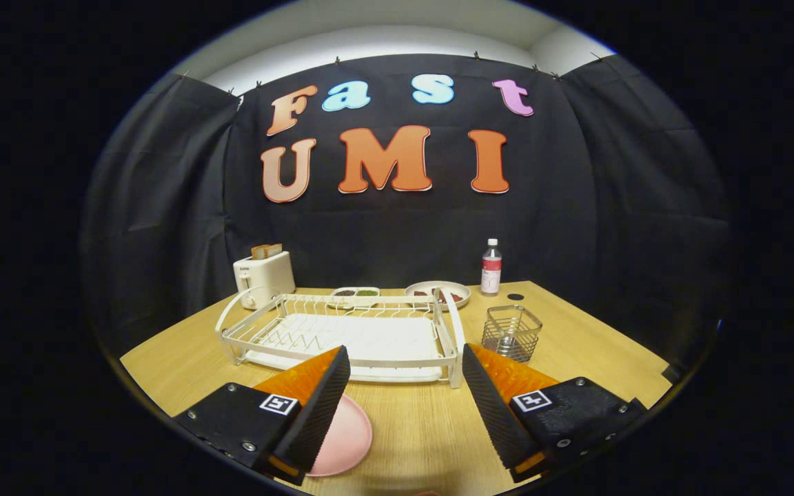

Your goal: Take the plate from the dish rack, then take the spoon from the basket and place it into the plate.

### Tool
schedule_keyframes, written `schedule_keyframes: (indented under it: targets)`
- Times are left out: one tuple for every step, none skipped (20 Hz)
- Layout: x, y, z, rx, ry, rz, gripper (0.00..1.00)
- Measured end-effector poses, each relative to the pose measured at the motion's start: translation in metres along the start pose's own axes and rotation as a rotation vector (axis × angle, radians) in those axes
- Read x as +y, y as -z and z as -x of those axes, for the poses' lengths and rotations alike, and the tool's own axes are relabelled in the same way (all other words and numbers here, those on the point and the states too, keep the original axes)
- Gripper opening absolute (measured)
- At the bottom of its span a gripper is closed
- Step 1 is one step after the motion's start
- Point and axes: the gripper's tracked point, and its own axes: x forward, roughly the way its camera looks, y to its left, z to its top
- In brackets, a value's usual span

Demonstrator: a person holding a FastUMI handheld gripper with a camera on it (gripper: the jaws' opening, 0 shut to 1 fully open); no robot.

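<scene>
Far left corner of the desk (424, 441): toaster (263, 278) with two slices standing in its slots. Left of centre: white dish rack (342, 337), slots bare, no plate standing in it. Near edge, partly under the left finger: pink plate (349, 437) lying flat on the wood, judged already taken out of the rack. Low centre: gripper (404, 406) with fingers spread wide, pinching nothing, bare desk between them. Behind the rack, toward the far edge: two-part dish (355, 295) and round plate of food (438, 293). Right of the rack: wire basket (511, 332), well apart from the pink plate; spoon inside too indistinct to confirm. Far edge, right: bottle (491, 267). Judged remaining: fetching the spoon from the basket, setting it into the pink plate.
</scene>
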Motion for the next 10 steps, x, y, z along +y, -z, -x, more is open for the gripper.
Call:
schedule_keyframes:
  targets:
    - [-0.006,-0.007,0.002,-0.013,0.003,-0.006,0.97]
    - [-0.013,-0.012,0.004,-0.020,0.013,-0.006,0.97]
    - [-0.020,-0.015,0.005,-0.025,0.024,0.001,0.97]
    - [-0.028,-0.018,0.006,-0.027,0.040,0.009,0.97]
    - [-0.036,-0.019,0.008,-0.028,0.055,0.013,0.97]
    - [-0.042,-0.021,0.011,-0.030,0.066,0.013,0.97]
    - [-0.048,-0.023,0.013,-0.035,0.077,0.009,0.97]
    - [-0.053,-0.025,0.014,-0.042,0.086,0.004,0.97]
    - [-0.059,-0.025,0.015,-0.047,0.095,-0.003,0.97]
    - [-0.065,-0.023,0.016,-0.046,0.101,-0.009,0.97]
